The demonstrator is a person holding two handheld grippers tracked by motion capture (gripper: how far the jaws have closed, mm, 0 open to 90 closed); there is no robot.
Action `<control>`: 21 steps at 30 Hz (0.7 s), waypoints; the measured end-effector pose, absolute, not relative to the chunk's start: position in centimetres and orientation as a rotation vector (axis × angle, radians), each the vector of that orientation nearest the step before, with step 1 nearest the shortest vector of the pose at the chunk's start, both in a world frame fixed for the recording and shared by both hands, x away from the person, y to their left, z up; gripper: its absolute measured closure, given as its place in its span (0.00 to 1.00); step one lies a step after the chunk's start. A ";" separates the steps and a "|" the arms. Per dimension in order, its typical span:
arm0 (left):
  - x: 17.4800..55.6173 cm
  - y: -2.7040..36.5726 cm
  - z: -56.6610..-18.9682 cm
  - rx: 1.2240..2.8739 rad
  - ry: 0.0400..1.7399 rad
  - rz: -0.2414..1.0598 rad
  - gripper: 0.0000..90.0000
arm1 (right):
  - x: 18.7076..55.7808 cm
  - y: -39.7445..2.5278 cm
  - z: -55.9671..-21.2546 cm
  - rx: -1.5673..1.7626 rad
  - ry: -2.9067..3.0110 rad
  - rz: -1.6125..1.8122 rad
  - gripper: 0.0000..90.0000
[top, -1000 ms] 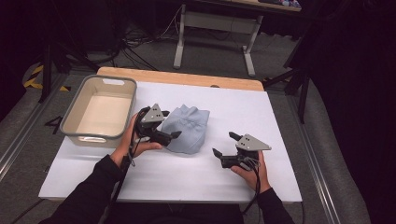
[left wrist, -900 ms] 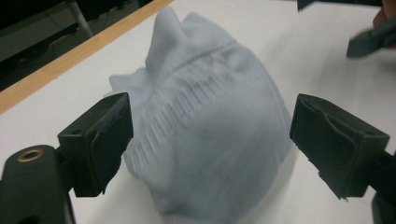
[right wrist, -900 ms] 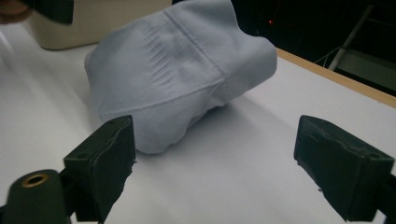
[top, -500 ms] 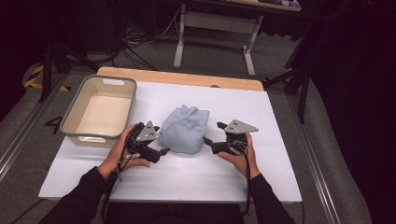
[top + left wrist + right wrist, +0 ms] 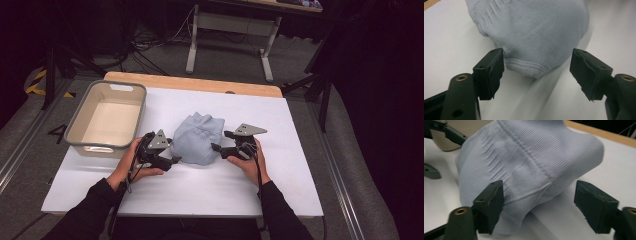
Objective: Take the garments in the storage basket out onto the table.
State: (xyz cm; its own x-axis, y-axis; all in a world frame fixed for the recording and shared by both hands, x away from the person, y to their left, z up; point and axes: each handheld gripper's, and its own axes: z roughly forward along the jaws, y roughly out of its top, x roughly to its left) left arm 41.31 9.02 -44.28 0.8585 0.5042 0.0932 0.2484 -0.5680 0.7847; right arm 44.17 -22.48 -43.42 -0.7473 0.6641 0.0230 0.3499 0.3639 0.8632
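On the white table (image 5: pixel 280 150), the beige bin (image 5: pixel 80 131) sits at roughly 9 o'clock from the crumpled light-blue knit garment (image 5: pixel 199 137), which lies near the table centre. The left hand (image 5: pixel 131 161) enters from 6 o'clock, forearm in a black sleeve angled toward 1 o'clock, and holds the left gripper (image 5: pixel 173 159) low over the table, pointing toward 3 o'clock at the garment's lower left edge. In the left gripper view, its jaws stand wide apart, flanking the garment's ribbed hem (image 5: pixel 525 67); the left jaw sits just beside the fabric, the right jaw is clear of it. The right hand (image 5: pixel 247 161) enters from 6 o'clock, forearm angled toward 11 o'clock, and holds the right gripper (image 5: pixel 216 146) pointing toward 9 o'clock at the garment's right edge. In the right gripper view, its jaws are likewise spread wide, the left jaw overlapping the fabric, the right jaw over bare table.
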 end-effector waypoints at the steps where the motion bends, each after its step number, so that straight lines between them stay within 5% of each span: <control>1: 41.4 9.1 -44.3 2.197 0.540 0.384 0.37 | 44.2 -22.4 -43.5 0.892 2.309 1.339 0.35; 12: 42.0 9.4 -45.0 2.207 0.550 0.327 0.60 | 43.8 -22.2 -43.8 0.870 2.334 1.382 0.80; 21: 42.0 9.1 -44.9 2.230 0.536 0.360 0.86 | 43.0 -22.2 -43.1 0.808 2.302 1.394 0.92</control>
State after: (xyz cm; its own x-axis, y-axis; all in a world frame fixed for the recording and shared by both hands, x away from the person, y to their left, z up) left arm 42.04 9.07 -44.88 0.8700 0.4863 0.0818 0.2595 -0.5926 0.7625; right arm 42.99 -22.20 -43.08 -0.7847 0.6198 0.0110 0.2970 0.3603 0.8843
